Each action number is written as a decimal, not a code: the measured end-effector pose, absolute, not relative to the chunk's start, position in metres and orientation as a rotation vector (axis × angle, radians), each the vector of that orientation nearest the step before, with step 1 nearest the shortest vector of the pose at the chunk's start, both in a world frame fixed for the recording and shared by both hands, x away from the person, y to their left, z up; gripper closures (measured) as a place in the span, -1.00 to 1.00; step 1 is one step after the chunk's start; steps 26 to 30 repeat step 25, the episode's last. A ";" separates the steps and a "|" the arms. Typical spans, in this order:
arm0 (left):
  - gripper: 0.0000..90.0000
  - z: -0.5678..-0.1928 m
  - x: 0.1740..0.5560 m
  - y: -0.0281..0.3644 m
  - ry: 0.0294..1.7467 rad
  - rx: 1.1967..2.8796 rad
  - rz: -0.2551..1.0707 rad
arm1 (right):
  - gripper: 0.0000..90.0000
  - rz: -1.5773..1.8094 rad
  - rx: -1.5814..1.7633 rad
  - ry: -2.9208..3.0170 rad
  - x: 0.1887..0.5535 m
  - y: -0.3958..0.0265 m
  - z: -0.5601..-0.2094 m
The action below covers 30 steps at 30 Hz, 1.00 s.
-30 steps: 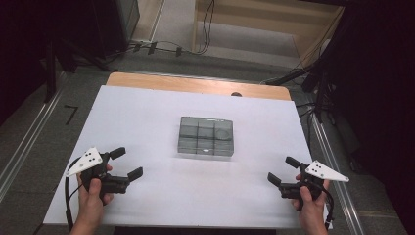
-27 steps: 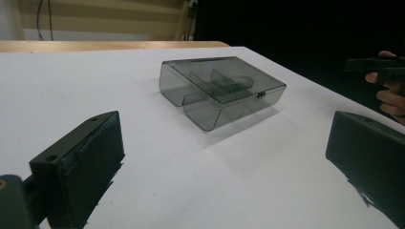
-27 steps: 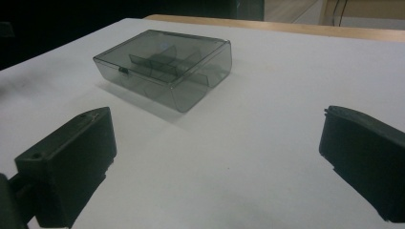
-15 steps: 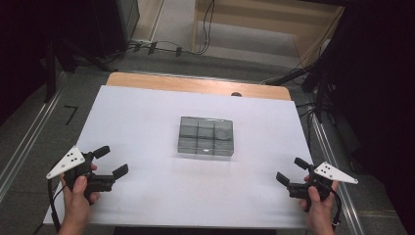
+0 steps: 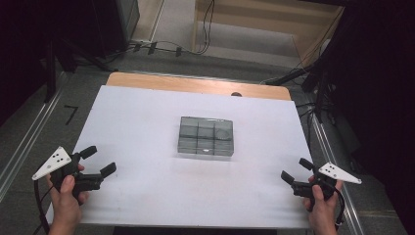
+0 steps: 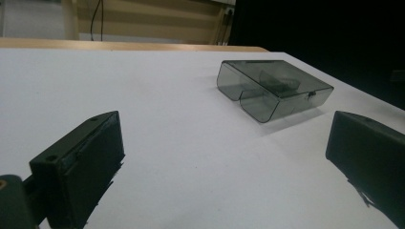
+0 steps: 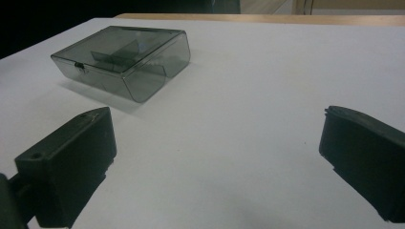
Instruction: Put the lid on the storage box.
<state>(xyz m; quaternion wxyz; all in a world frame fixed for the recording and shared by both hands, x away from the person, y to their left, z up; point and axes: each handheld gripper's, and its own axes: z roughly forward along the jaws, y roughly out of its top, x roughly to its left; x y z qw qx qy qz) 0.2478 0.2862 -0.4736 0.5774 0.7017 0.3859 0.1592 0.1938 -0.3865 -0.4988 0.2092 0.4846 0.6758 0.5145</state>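
A smoky grey clear plastic box (image 5: 206, 137) with inner dividers lies shut in the middle of the white table (image 5: 147, 117). The left gripper view has the box (image 6: 273, 89) ahead to the right; the right gripper view has the box (image 7: 125, 57) ahead to the left. My left gripper (image 5: 99, 160) is held near the table's front left corner, open, with nothing between its jaws. Open and empty as well, my right gripper (image 5: 296, 170) sits near the front right corner. Both stand well apart from the box.
A wooden strip (image 5: 195, 84) runs along the table's far edge. Cables (image 5: 161, 46) lie on the floor beyond it. Dark stands and a metal rail (image 5: 29, 132) flank the table on the left, dark equipment (image 5: 333, 73) on the right.
Both hands have drawn back toward the front of the table and outward to its corners. The jaws have stayed open and the box has not moved.
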 end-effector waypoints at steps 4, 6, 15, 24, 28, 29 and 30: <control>-1.00 -0.476 0.249 0.283 0.897 1.664 0.366 | -1.00 1.425 1.345 1.890 0.195 -0.385 -0.500; -1.00 -0.477 0.249 0.283 0.898 1.671 0.363 | -1.00 1.420 1.345 1.898 0.195 -0.385 -0.501; -1.00 -0.479 0.250 0.282 0.906 1.675 0.357 | -1.00 1.407 1.362 1.900 0.194 -0.385 -0.505; -1.00 -0.483 0.253 0.282 0.912 1.689 0.350 | -1.00 1.405 1.339 1.920 0.197 -0.381 -0.505; -1.00 -0.483 0.254 0.281 0.914 1.692 0.350 | -1.00 1.402 1.336 1.922 0.197 -0.380 -0.505; -1.00 -0.483 0.254 0.281 0.914 1.692 0.350 | -1.00 1.402 1.336 1.922 0.197 -0.380 -0.505; -1.00 -0.483 0.254 0.281 0.914 1.692 0.350 | -1.00 1.402 1.336 1.922 0.197 -0.380 -0.505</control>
